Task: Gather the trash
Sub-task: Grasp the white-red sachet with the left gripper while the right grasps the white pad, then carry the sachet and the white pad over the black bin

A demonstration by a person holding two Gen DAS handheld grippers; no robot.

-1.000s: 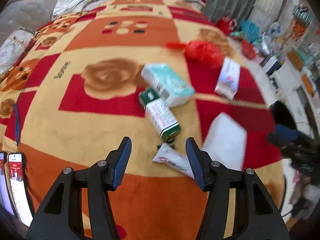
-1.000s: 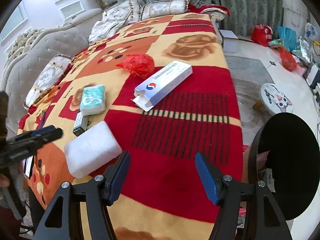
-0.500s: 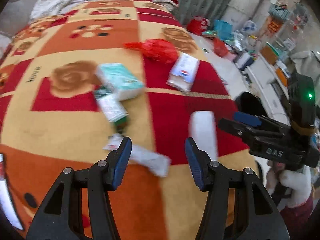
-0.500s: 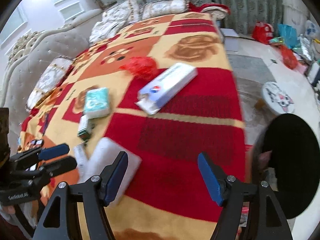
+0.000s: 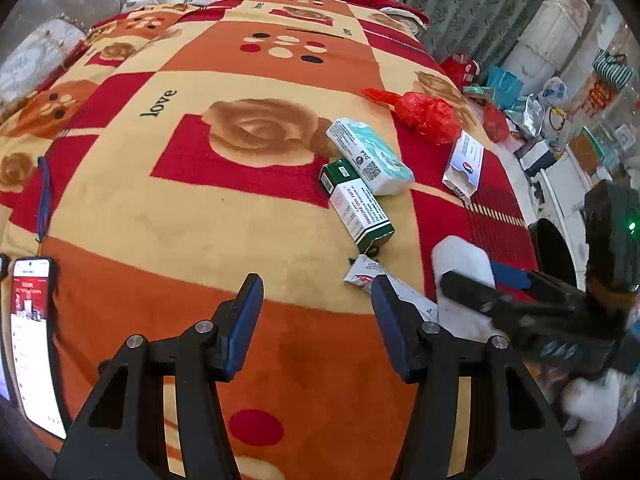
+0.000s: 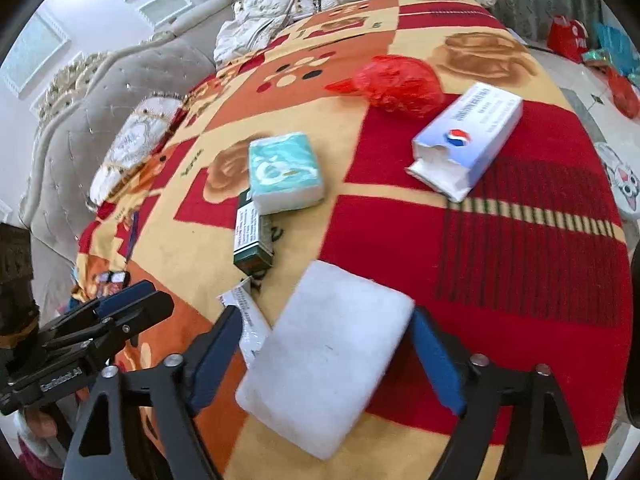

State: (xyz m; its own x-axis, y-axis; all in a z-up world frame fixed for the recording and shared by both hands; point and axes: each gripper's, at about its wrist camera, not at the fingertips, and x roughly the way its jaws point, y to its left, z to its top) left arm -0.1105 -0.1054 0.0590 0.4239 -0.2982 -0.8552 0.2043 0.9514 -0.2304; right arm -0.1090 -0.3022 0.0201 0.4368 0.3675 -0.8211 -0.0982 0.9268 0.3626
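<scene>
On the plush rose-patterned blanket (image 6: 520, 248), the soft white rectangular foam pad (image 6: 328, 364) now lies between the widening jaws of the right gripper (image 6: 324, 354), which earlier straddled bare fabric, while the left gripper (image 5: 318, 312) hovers half-open and empty beside a crinkled white wrapper (image 5: 396, 292).

My left gripper (image 5: 317, 300) points steeply down, jaws parted about halfway, nothing between them. My right gripper (image 6: 326, 344) tilts down too, jaws opening wide, straddling an object without pressing on it.
</scene>
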